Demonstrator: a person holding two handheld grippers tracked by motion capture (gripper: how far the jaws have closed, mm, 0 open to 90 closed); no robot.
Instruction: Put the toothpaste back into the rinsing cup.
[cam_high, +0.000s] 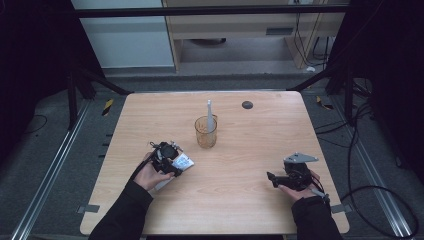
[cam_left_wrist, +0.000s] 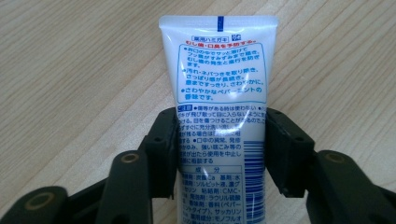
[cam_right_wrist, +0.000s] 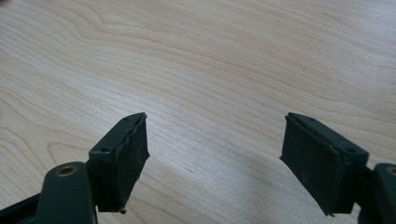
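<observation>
White soft plastic toothpaste tube (cam_left_wrist: 219, 93) flat on desk, near amber cup (cam_high: 205, 132): light, squashy, slippery. Left gripper (cam_left_wrist: 219, 151) jaws clamp mid-body; right gripper (cam_right_wrist: 215, 158) jaws wide, empty.

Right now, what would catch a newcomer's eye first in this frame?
The white toothpaste tube with blue Japanese print, lying on the wooden table with the left gripper clamped on its sides, near the table's front left. Next, the amber cup at the centre with a white toothbrush upright in it. The right gripper hangs open over bare wood.
</observation>
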